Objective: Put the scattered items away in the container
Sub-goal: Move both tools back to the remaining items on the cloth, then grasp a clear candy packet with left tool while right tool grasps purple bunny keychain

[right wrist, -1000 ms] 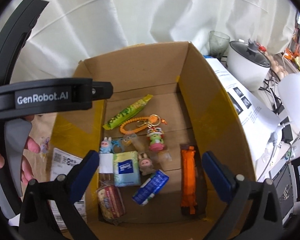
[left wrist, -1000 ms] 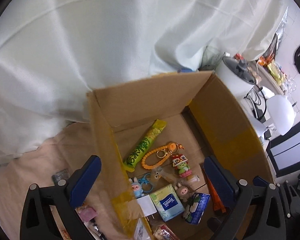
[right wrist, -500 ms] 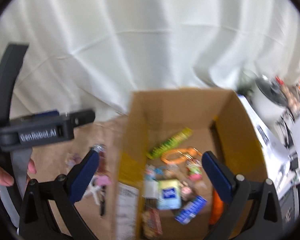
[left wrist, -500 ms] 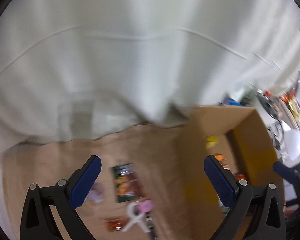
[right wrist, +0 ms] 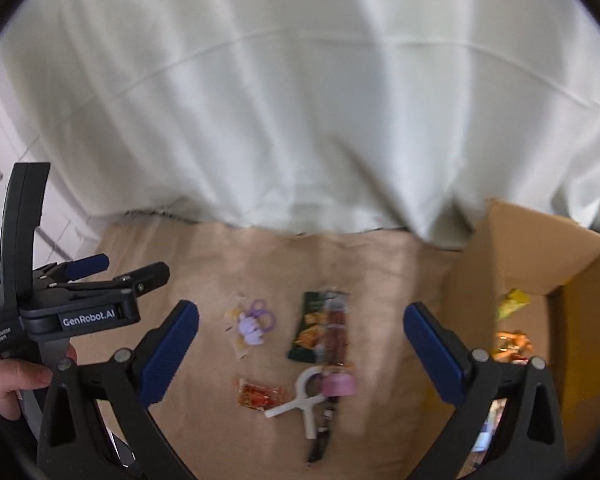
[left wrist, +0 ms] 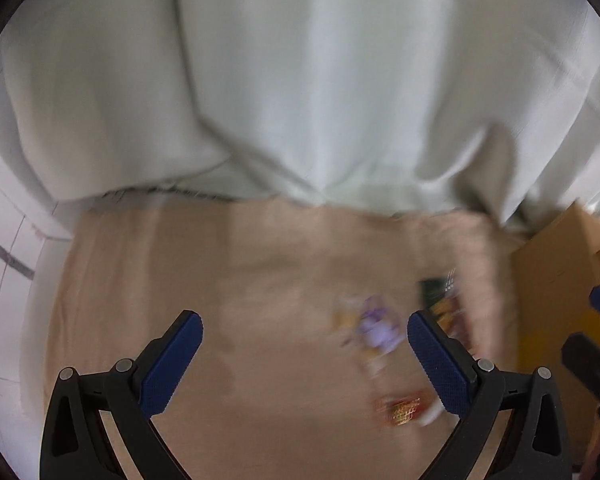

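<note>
Both grippers are open and empty above a tan cloth. In the right wrist view my right gripper (right wrist: 300, 344) hangs over scattered items: a purple toy with rings (right wrist: 254, 322), a dark green snack packet (right wrist: 314, 326), a red sachet (right wrist: 260, 394), a white Y-shaped tool (right wrist: 302, 400), a pink cap (right wrist: 339, 384) and a dark pen (right wrist: 320, 436). The cardboard box (right wrist: 512, 256) stands at the right with items inside. My left gripper (right wrist: 100, 272) is at the left. In the blurred left wrist view my left gripper (left wrist: 304, 356) is left of the purple toy (left wrist: 376, 326).
A white curtain (right wrist: 300, 100) hangs behind the cloth. White tiled floor (left wrist: 4, 280) lies past the cloth's left edge. The box edge (left wrist: 556, 248) shows at the right of the left wrist view. A hand (right wrist: 8, 380) holds the left gripper.
Both grippers have swung left, away from above the box and over the cloth with the scattered items. Both stay open and empty.
</note>
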Demonstrator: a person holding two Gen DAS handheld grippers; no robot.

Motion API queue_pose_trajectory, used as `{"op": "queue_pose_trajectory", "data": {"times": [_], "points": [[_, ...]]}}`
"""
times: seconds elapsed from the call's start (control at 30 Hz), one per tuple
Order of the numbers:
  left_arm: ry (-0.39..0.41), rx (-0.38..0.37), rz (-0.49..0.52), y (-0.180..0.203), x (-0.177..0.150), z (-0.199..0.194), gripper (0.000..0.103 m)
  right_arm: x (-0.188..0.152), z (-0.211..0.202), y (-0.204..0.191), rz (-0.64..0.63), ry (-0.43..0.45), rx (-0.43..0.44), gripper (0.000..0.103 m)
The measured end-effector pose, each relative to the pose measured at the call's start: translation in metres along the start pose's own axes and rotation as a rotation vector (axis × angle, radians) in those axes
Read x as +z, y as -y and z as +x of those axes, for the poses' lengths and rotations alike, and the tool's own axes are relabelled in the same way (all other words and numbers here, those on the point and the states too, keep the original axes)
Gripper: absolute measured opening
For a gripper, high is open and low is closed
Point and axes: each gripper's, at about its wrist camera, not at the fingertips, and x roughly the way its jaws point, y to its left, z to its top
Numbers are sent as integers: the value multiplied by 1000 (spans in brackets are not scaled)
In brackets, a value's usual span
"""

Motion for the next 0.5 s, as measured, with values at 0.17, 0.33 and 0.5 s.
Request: {"op": "queue_pose_trajectory", "data": {"times": [0.17, 0.33, 0.5], "points": [[-64, 0, 19, -8, -24, 35, 102, -22, 32, -20, -31, -41, 19, 103], [-85, -20, 56, -4, -38, 56, 90, -39, 61, -28, -45, -106, 20, 103], [-112, -69, 55, -4, -42, 73, 48, -52, 79, -30, -56, -134, 19, 91]]}}
